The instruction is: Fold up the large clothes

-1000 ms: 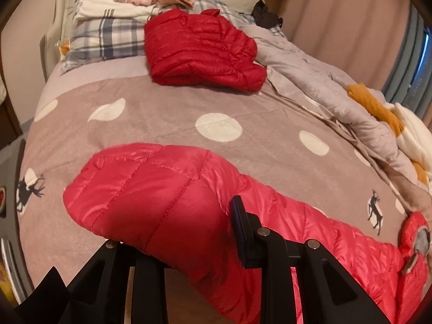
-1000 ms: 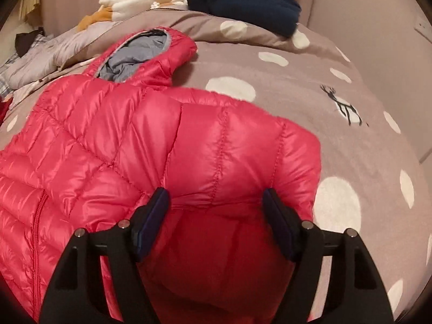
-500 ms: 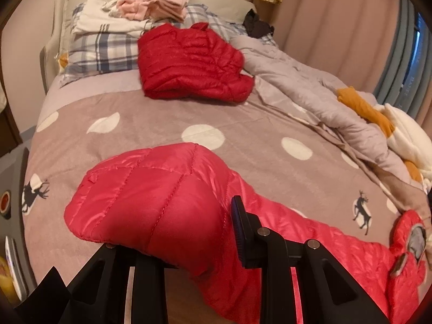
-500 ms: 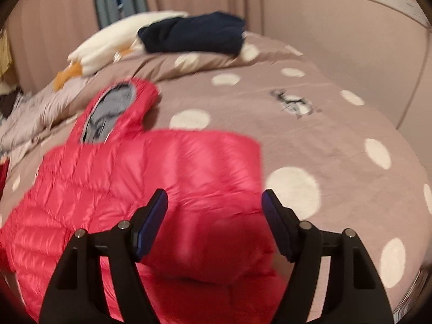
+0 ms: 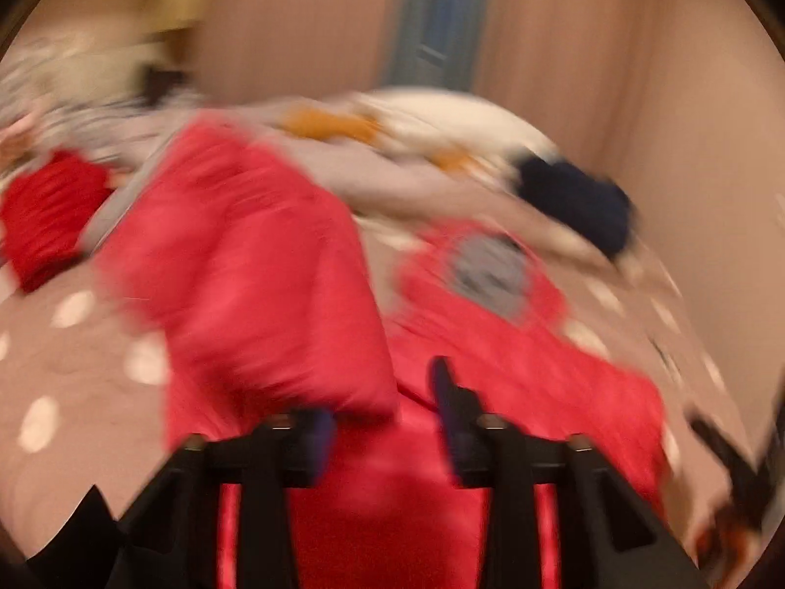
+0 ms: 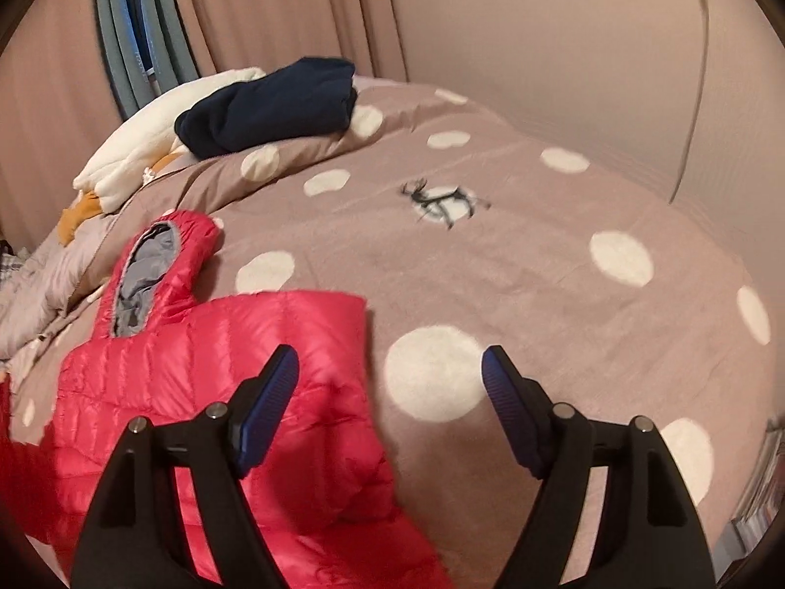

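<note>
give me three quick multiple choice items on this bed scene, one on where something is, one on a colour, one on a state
1. Where does the navy folded garment lie?
A. at the far end of the bed, against the cream blanket
B. on the floor
C. inside the jacket's hood

2. What colour is the lining of the hood on the red puffer jacket?
A. yellow
B. grey
C. green

3. How does the right gripper stand?
A. shut on the jacket
B. shut on the navy garment
C. jaws apart, gripping nothing

Answers: 1 A, it rests up there beside the cream blanket. 2 B, grey shows in the hood opening. 3 C, the polka-dot cover shows between the jaws.
</note>
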`<state>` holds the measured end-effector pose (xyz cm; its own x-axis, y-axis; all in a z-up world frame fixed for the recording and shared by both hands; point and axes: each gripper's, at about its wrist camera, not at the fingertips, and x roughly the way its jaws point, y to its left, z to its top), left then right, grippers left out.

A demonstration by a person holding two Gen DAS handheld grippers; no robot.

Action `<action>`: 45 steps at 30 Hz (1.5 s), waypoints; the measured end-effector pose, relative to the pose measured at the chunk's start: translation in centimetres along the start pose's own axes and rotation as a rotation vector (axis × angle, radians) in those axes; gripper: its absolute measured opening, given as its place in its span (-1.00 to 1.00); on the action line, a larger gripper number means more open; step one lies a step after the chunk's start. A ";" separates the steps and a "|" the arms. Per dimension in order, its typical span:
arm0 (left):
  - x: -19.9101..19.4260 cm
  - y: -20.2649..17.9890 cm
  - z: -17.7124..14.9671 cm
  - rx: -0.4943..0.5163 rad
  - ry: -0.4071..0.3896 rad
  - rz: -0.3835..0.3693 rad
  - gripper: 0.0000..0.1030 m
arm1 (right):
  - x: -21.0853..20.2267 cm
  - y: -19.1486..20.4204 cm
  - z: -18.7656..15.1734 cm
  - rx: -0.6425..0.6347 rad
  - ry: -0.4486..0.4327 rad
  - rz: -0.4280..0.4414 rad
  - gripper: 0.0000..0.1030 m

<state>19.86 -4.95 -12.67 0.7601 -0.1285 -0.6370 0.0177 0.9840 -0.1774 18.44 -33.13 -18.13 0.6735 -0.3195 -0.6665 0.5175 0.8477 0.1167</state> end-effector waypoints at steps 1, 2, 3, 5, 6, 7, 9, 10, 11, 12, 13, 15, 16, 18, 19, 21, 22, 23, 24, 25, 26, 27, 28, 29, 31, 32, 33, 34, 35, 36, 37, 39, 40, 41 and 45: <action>0.5 -1.3 -0.6 0.018 0.033 -0.021 0.46 | 0.0 -0.3 0.1 0.006 0.000 -0.001 0.50; 0.8 -1.8 -1.0 0.013 0.038 -0.019 0.61 | 0.0 -0.6 0.1 0.019 0.005 0.008 0.50; 0.9 -2.1 -1.3 0.008 0.028 -0.010 0.61 | 0.1 -1.0 0.1 0.037 0.015 0.026 0.50; 1.1 -2.3 -1.7 -0.011 -0.006 0.048 0.61 | 0.4 -1.6 0.2 0.061 0.036 0.044 0.50; 1.2 -2.3 -1.7 -0.019 -0.009 0.075 0.61 | 0.5 -1.8 0.2 0.070 0.042 0.046 0.50; 1.2 -2.1 -1.6 -0.026 -0.006 0.090 0.61 | 0.6 -2.1 0.3 0.078 0.048 0.048 0.50; 1.0 -1.5 -1.3 -0.058 -0.026 0.098 0.61 | 0.6 -2.3 0.3 0.087 0.052 0.046 0.50; 0.8 -1.3 -1.2 -0.070 -0.047 0.107 0.61 | 0.5 -2.4 0.4 0.095 0.050 0.052 0.51; 0.5 -1.2 -1.1 -0.082 -0.072 0.135 0.62 | 0.4 -2.4 0.4 0.099 0.047 0.059 0.51; 0.2 -0.8 -1.0 -0.091 -0.091 0.164 0.63 | 0.2 -2.3 0.4 0.102 0.043 0.069 0.51; 0.0 -0.4 -0.9 -0.099 -0.113 0.189 0.67 | 0.1 -2.2 0.5 0.103 0.043 0.076 0.51; -0.2 0.1 -1.1 -0.109 -0.142 0.224 0.78 | -0.1 -1.6 0.4 0.099 0.045 0.095 0.53; -0.5 0.3 -1.5 -0.114 -0.151 0.243 0.79 | -0.2 -1.2 0.4 0.095 0.047 0.108 0.55; -0.3 1.8 -1.5 -0.137 -0.163 0.322 0.79 | -0.1 -0.1 0.3 0.081 0.062 0.139 0.57; -0.1 2.6 -1.5 -0.158 -0.159 0.374 0.79 | -0.1 0.9 0.1 0.067 0.072 0.166 0.57; 0.1 4.3 -1.6 -0.197 -0.158 0.419 0.79 | -0.2 2.8 0.0 0.033 0.085 0.212 0.57; 0.3 5.5 -1.7 -0.223 -0.162 0.434 0.79 | -0.3 4.4 -0.2 -0.002 0.099 0.254 0.57; 0.4 6.3 -1.9 -0.239 -0.158 0.449 0.79 | -0.2 5.6 -0.3 -0.026 0.111 0.285 0.59; 0.6 7.5 -2.0 -0.263 -0.141 0.473 0.79 | -0.3 7.0 -0.5 -0.058 0.127 0.327 0.65; 0.7 8.3 -2.1 -0.280 -0.128 0.483 0.79 | -0.2 8.5 -0.7 -0.092 0.143 0.377 0.75; 0.8 9.4 -2.4 -0.295 -0.118 0.485 0.79 | 0.0 10.0 -0.9 -0.125 0.155 0.420 0.78; 0.8 10.2 -2.6 -0.300 -0.122 0.487 0.79 | 0.4 11.7 -1.1 -0.159 0.162 0.455 0.79; 0.7 10.7 -2.9 -0.300 -0.133 0.492 0.79 | 0.8 12.7 -1.2 -0.170 0.167 0.464 0.79; 0.8 11.6 -3.1 -0.303 -0.145 0.514 0.79 | 1.4 13.9 -1.5 -0.174 0.178 0.474 0.79; 0.9 12.9 -3.0 -0.346 -0.125 0.560 0.79 | 3.2 16.4 -2.5 -0.222 0.227 0.524 0.76; 0.9 13.7 -2.9 -0.384 -0.125 0.557 0.79 | 4.0 17.3 -3.1 -0.259 0.251 0.535 0.71; 0.9 14.2 -2.8 -0.407 -0.135 0.544 0.79 | 4.7 18.1 -4.0 -0.311 0.266 0.496 0.52; 1.0 14.7 -2.8 -0.427 -0.144 0.536 0.79 | 4.7 18.6 -4.5 -0.343 0.248 0.462 0.24; 1.2 15.1 -2.8 -0.442 -0.138 0.551 0.79 | 4.5 18.6 -4.4 -0.344 0.229 0.462 0.02; 1.4 15.3 -2.8 -0.444 -0.126 0.565 0.79 | 4.0 18.2 -4.1 -0.326 0.224 0.477 -0.39; 1.6 15.4 -2.8 -0.441 -0.114 0.571 0.79 | 3.5 17.7 -3.5 -0.301 0.224 0.492 -0.64; 1.8 15.3 -2.7 -0.440 -0.096 0.563 0.79 | 2.3 15.5 -1.7 -0.207 0.189 0.492 -0.71; 1.7 15.1 -2.7 -0.445 -0.100 0.553 0.79 | 1.8 14.5 -1.0 -0.178 0.168 0.481 -0.72; 1.6 14.8 -2.7 -0.444 -0.106 0.542 0.79 | 1.2 13.3 -0.3 -0.152 0.148 0.472 -0.72; 1.4 13.1 -2.7 -0.365 -0.130 0.523 0.79 | -0.1 8.8 0.9 -0.097 0.087 0.379 -0.73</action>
<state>19.40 7.44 -17.96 0.6816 0.3945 -0.6163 -0.5801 0.8047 -0.1265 23.40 -26.00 -16.35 0.7577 0.0569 -0.6501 0.1859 0.9361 0.2986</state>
